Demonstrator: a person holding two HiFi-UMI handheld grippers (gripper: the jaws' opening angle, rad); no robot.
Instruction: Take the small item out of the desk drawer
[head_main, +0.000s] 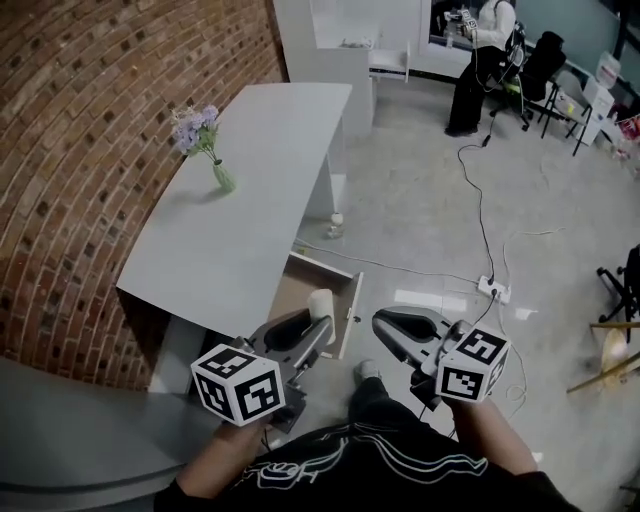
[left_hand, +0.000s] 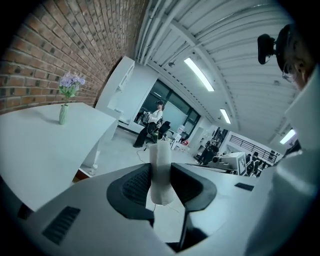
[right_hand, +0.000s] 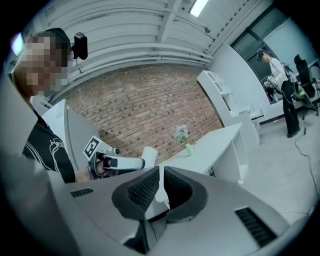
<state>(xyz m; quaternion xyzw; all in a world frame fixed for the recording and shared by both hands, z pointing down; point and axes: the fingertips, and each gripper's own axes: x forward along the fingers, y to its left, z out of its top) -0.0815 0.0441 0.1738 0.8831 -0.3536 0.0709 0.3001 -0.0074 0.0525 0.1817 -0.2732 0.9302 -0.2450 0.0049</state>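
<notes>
My left gripper (head_main: 316, 322) is shut on a small white cylinder-shaped item (head_main: 321, 303), which stands upright between its pads over the open desk drawer (head_main: 349, 317). The left gripper view shows the item (left_hand: 161, 170) clamped at its lower half between the black pads (left_hand: 134, 187). My right gripper (head_main: 386, 326) hovers just right of the drawer front, its jaws together with nothing between them. From the right gripper view (right_hand: 161, 186) the left gripper (right_hand: 125, 162) and the white item (right_hand: 149, 153) show beside the white desk (right_hand: 215, 142).
A white desk (head_main: 250, 200) stands along a brick wall (head_main: 90, 150) with a flower vase (head_main: 222, 176) on it. A small bottle (head_main: 336, 225) sits on the floor by the desk leg. A power strip (head_main: 493, 290) and cables lie to the right. A person (head_main: 480, 60) stands far back.
</notes>
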